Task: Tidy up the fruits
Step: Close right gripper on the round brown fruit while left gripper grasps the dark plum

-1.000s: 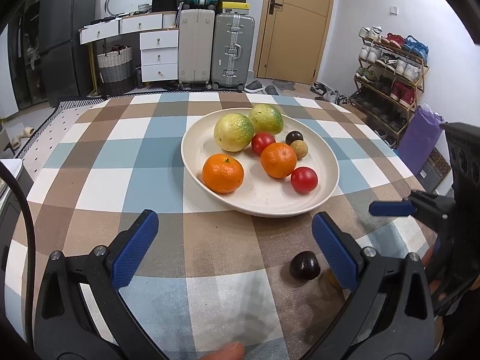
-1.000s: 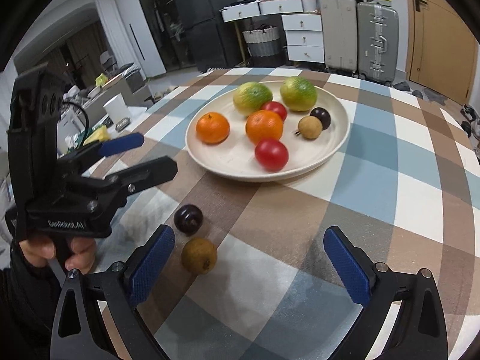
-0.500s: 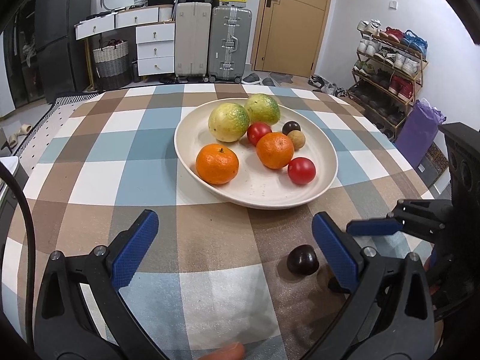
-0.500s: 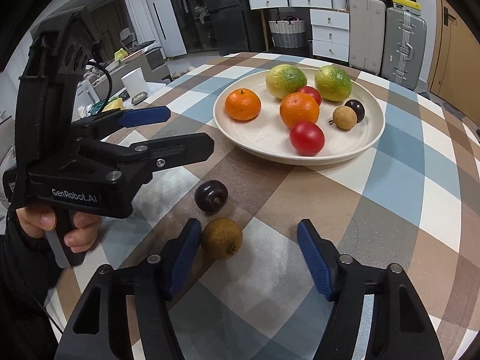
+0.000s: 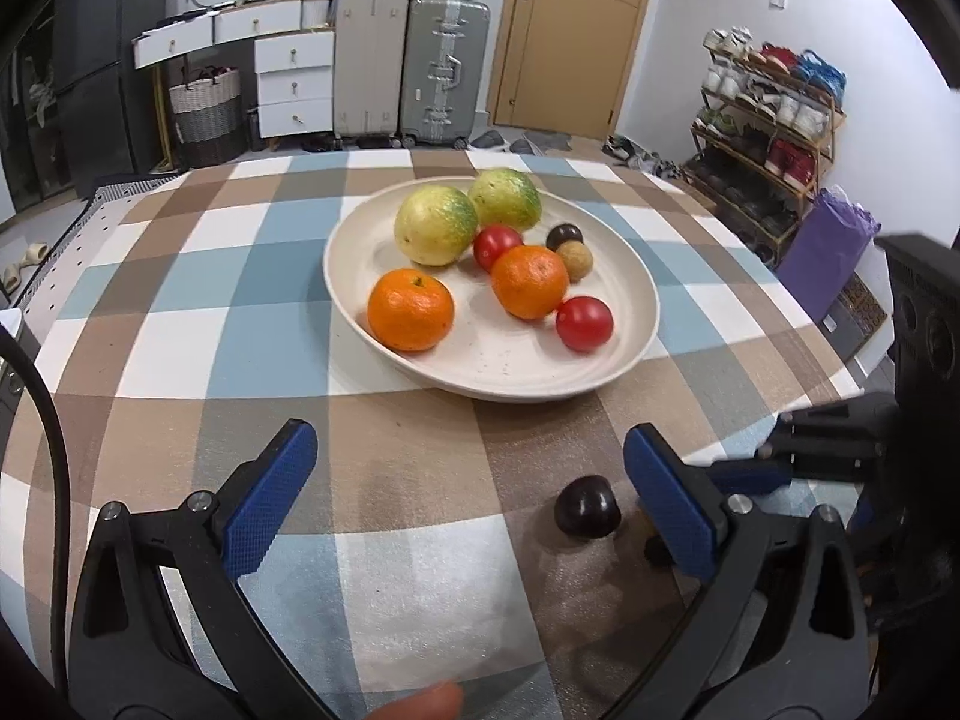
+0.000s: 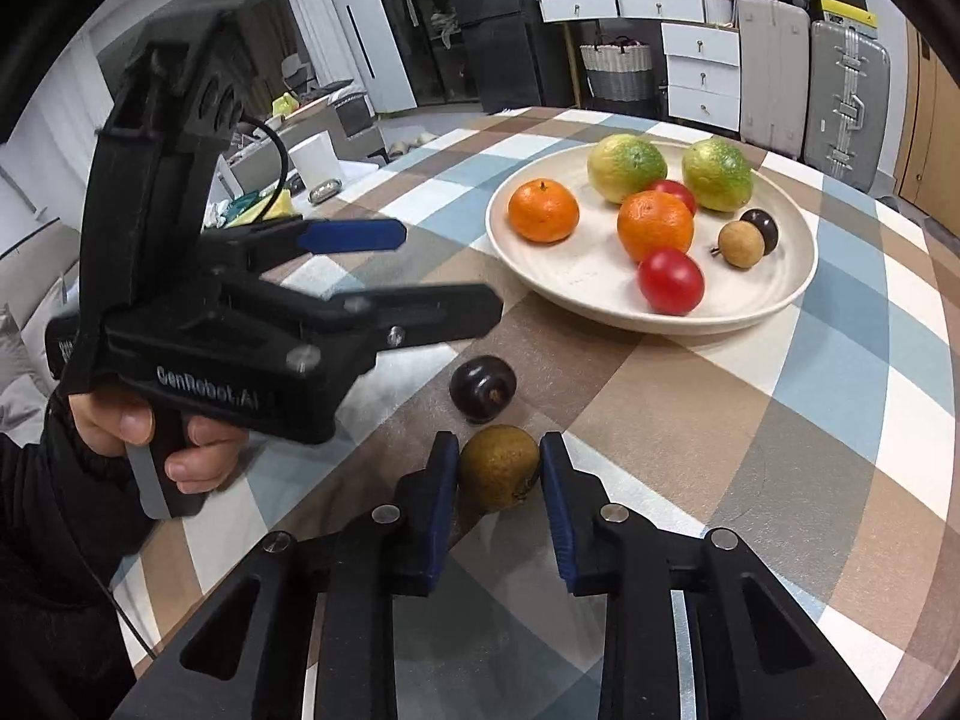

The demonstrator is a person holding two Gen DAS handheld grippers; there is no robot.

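Brown fruit (image 6: 499, 476) sits on the checked tablecloth (image 6: 750, 432), clamped between your right gripper's (image 6: 498, 474) blue pads. Just beyond it lies a dark plum (image 6: 483, 389). Your left gripper (image 5: 468, 492) hovers with jaws spread wide, short of the plate (image 5: 510, 372).

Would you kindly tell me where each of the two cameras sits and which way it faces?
Left wrist view: rides the left tongs, angled down over the checked table toward the plate; a fingertip shows.
Right wrist view: rides the right tongs, shut on the brown fruit; the person's left hand shows.
Shared: the plate, dark plum.
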